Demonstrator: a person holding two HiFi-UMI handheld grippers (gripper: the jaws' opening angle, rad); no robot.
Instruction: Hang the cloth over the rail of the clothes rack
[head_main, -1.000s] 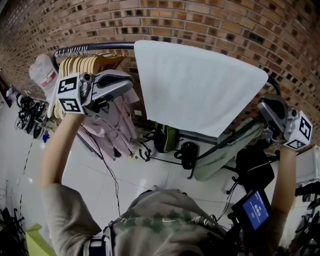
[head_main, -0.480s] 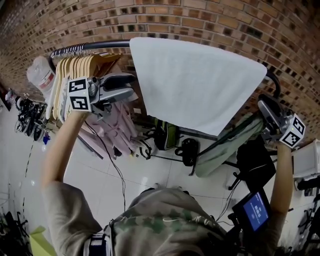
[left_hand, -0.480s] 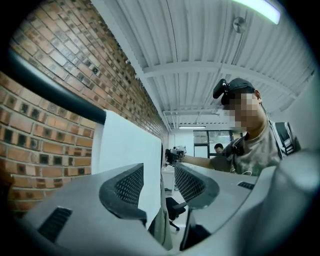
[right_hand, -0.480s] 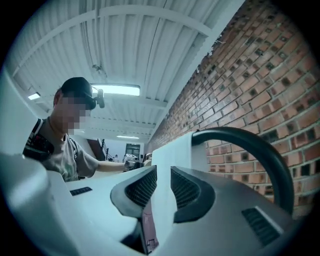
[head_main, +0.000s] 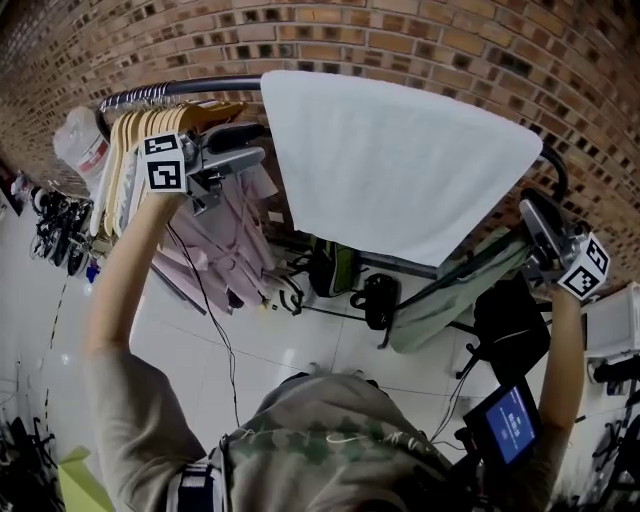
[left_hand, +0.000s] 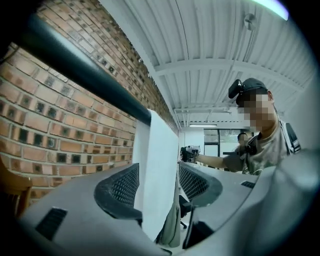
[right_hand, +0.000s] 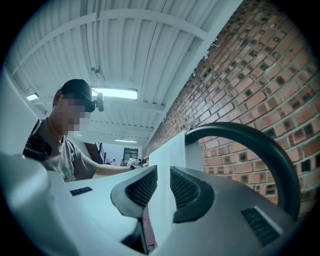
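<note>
Looking at a soft, light, floppy cloth (head_main: 400, 170) hanging over the rail (head_main: 200, 86) at 12 o'clock, left gripper (head_main: 248, 146) at 10 o'clock and right gripper (head_main: 535, 215) at 3 o'clock just opening, pinching nothing, side edges showing between the jaws being best for holding.

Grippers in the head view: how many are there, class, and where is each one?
2. The left gripper is at the cloth's left edge, the right gripper at its right edge; both sets of fingers have just been opening, cloth showing between them. None seems hidden.
</note>
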